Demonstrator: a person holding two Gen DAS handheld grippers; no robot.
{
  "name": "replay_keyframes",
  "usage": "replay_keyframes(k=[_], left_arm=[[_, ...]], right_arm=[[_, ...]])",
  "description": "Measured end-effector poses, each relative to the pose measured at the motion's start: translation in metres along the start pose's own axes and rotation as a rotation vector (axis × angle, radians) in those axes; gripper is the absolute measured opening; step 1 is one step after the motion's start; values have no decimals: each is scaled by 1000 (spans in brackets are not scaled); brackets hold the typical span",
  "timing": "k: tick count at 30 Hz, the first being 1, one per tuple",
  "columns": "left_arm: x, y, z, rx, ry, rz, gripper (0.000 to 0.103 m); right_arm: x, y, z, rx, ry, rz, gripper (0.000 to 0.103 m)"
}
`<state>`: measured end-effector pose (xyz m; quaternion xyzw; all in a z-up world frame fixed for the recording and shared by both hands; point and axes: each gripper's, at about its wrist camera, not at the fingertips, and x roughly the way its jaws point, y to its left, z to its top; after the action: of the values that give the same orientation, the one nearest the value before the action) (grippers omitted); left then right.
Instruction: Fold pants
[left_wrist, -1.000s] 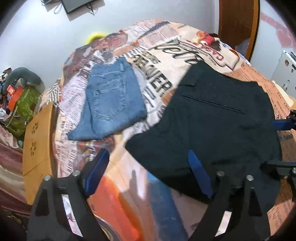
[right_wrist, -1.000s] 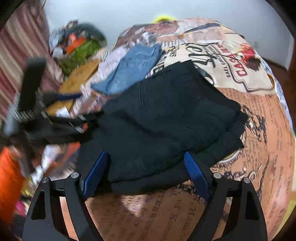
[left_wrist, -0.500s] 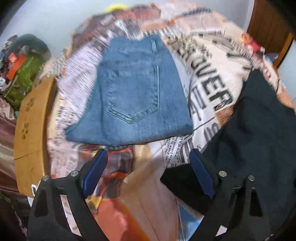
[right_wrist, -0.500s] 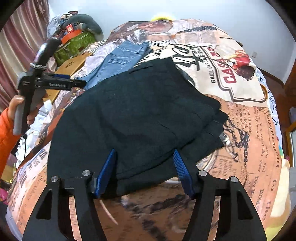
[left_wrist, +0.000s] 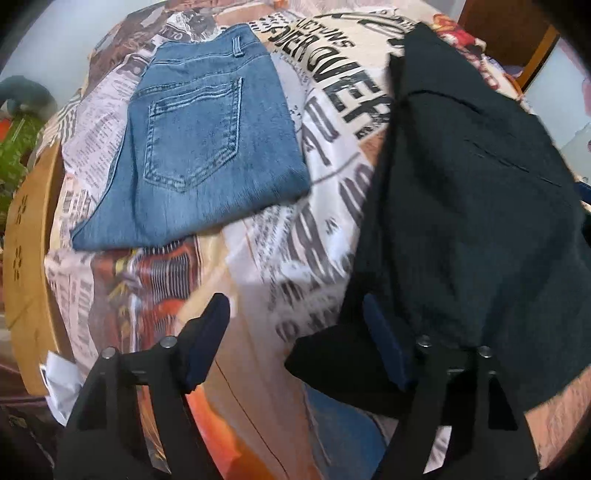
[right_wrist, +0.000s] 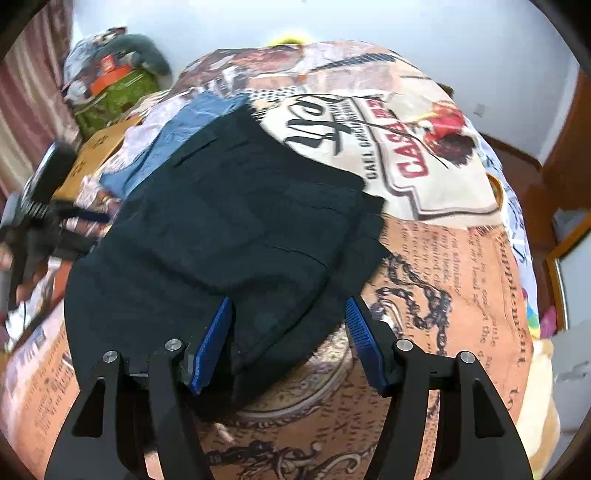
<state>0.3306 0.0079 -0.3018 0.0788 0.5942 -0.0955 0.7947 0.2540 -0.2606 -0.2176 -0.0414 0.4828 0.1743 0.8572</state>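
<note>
Folded black pants (left_wrist: 465, 206) lie on the printed bedspread, filling the right of the left wrist view and the middle of the right wrist view (right_wrist: 229, 229). Folded blue jeans (left_wrist: 207, 147) lie beside them, back pocket up. My left gripper (left_wrist: 295, 332) is open and empty over bare bedspread, its right finger at the black pants' left corner. My right gripper (right_wrist: 288, 339) is open, its fingers on either side of the near edge of the black pants. The left gripper also shows at the left of the right wrist view (right_wrist: 48, 206).
The bedspread (right_wrist: 443, 258) has newspaper and poster prints. A wooden bed frame (left_wrist: 26, 258) runs along the left edge. A green bag and clutter (right_wrist: 110, 81) sit at the far left. A wooden door (left_wrist: 517, 33) stands at the far right.
My left gripper has swung left off the black pants towards the jeans, then back near the pants' corner. My right gripper has narrowed a little and moved closer over the pants' edge.
</note>
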Motion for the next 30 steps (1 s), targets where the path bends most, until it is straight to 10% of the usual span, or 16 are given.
replay_keyframes(k=[18, 30], left_arm=[[-70, -16, -71, -103, -145, -25, 71], [-102, -23, -67, -102, -242, -47, 71]], right_arm=[[-53, 13, -42, 67, -35, 101, 59], [-50, 16, -57, 80, -55, 118, 38]])
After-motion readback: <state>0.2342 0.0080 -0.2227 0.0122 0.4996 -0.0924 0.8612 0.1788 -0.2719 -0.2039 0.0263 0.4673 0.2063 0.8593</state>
